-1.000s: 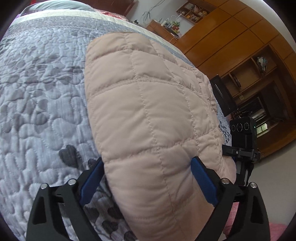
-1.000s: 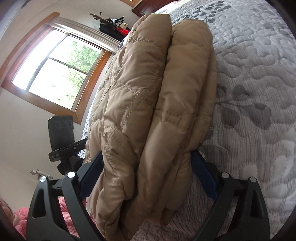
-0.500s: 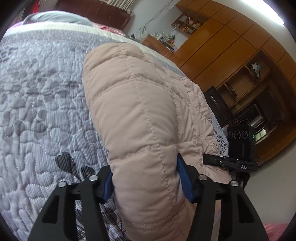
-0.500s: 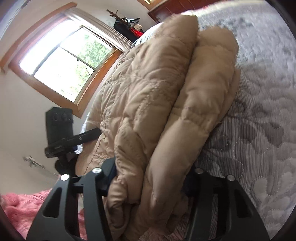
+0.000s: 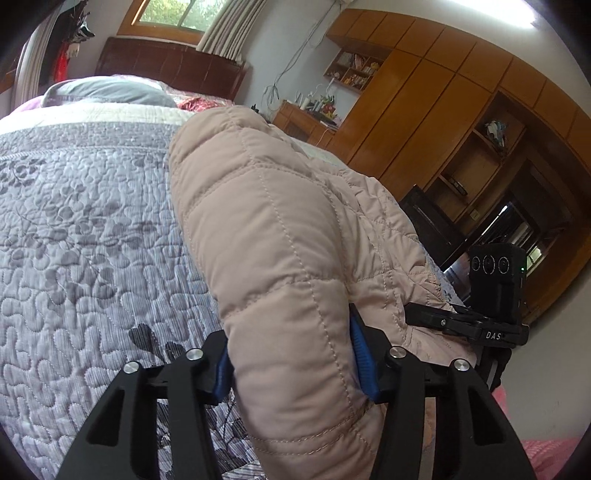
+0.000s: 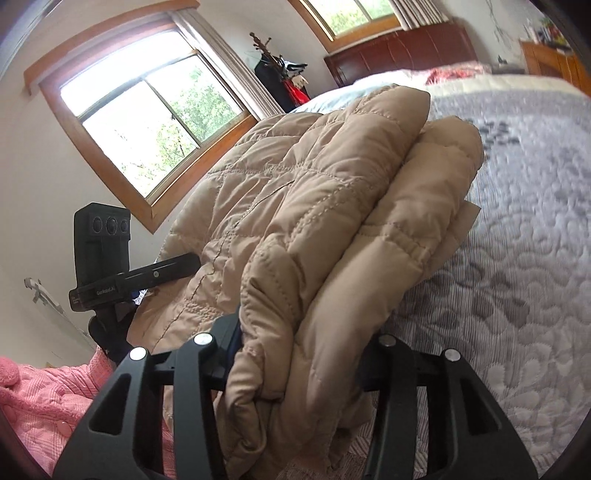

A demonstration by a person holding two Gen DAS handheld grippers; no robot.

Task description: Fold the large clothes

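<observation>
Folded beige quilted jacket point(image 5: 280, 236) on a bed's grey quilted bedspread point(image 5: 81, 236), pinched at its near edge by both claws: left claw point(image 5: 293, 354) clamped on one padded fold, right claw point(image 6: 299, 354) clamped on stacked layers point(image 6: 332, 206). Pink blanket point(image 6: 33, 398) at lower left.

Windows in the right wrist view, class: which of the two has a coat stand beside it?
The large side window, low on the left wall. The coat stand rises just right of it; the other window sits above the headboard.
</observation>
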